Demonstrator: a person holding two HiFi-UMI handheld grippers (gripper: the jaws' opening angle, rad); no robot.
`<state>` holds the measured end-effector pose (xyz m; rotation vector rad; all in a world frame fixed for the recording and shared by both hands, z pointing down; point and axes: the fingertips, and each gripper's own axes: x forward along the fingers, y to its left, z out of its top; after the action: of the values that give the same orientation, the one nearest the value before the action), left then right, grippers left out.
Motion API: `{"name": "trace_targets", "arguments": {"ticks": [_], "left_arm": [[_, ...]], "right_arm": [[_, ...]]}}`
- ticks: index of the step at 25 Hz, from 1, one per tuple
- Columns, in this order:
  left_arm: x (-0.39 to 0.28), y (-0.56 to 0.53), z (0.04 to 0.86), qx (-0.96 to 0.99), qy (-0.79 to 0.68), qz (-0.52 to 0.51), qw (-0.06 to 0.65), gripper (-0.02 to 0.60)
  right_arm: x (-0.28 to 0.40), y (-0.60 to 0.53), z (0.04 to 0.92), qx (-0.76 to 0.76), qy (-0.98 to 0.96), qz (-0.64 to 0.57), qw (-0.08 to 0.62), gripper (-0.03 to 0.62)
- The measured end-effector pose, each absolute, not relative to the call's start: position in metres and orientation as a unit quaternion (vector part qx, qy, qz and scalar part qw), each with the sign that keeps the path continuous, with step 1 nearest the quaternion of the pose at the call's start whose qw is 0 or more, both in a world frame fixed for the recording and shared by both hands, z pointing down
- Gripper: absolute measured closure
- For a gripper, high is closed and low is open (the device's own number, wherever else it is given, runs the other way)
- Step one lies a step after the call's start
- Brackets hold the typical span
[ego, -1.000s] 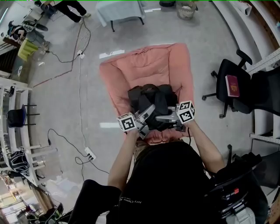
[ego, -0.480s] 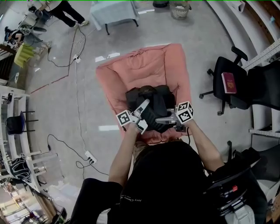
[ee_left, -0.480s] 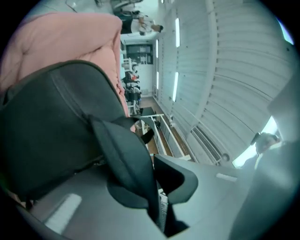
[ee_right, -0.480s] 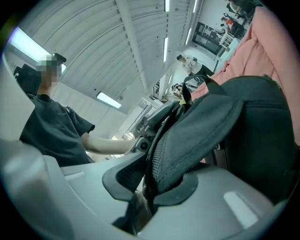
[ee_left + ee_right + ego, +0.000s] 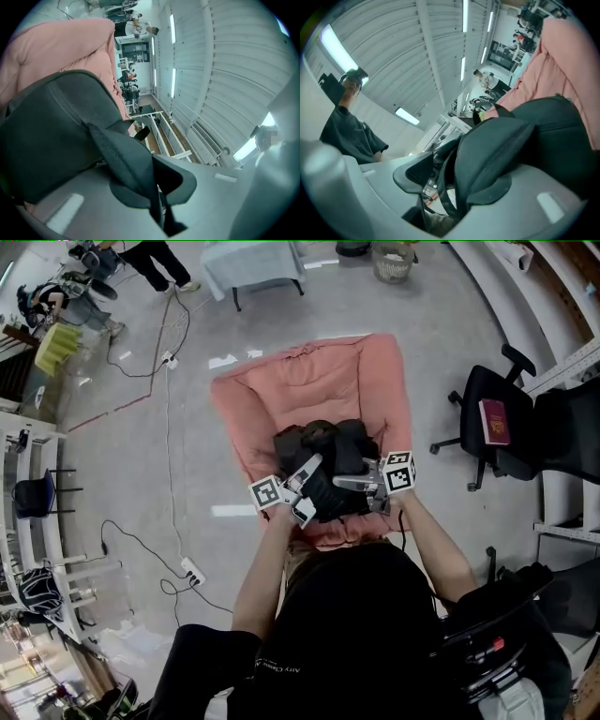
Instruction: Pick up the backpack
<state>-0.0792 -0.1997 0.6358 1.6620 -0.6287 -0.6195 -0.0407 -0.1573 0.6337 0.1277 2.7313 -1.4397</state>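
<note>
In the head view, the black fabric backpack (image 5: 323, 457) lies on the seat of the pink padded armchair (image 5: 281, 390), with the left gripper (image 5: 305, 482) and the right gripper (image 5: 345, 486) both at its near edge. In the left gripper view, the jaws are closing on a black padded shoulder strap (image 5: 117, 159) pinched between them. In the right gripper view, the jaws are opening; a second black padded strap (image 5: 487, 150) lies between them against one pad, clear of the other.

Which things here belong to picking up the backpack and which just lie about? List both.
Job: backpack; left gripper, fingers closing on a strap; right gripper, fingers opening round a strap.
Idle: pink armchair, office chair, red book, power strip.
</note>
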Motion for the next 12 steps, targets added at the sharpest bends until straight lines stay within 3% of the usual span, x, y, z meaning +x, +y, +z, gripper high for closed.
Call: {"name": "trace_targets", "arguments": {"ticks": [2,6,12], "left_arm": [[-0.08,-0.197,0.635,0.705,-0.269,-0.284,0.592,0.571],[-0.082,-0.192,0.633,0.702,-0.264,-0.291,0.595,0.571],[-0.078,-0.186,0.631,0.714,-0.257,-0.279,0.588,0.571]], "right_arm": [[-0.037,-0.174,0.643,0.023,0.862,-0.504,0.053,0.312],[-0.03,-0.201,0.644,-0.016,0.839,-0.536,0.097,0.376],[-0.055,-0.203,0.656,-0.017,0.848,-0.528,0.047,0.386]]}}
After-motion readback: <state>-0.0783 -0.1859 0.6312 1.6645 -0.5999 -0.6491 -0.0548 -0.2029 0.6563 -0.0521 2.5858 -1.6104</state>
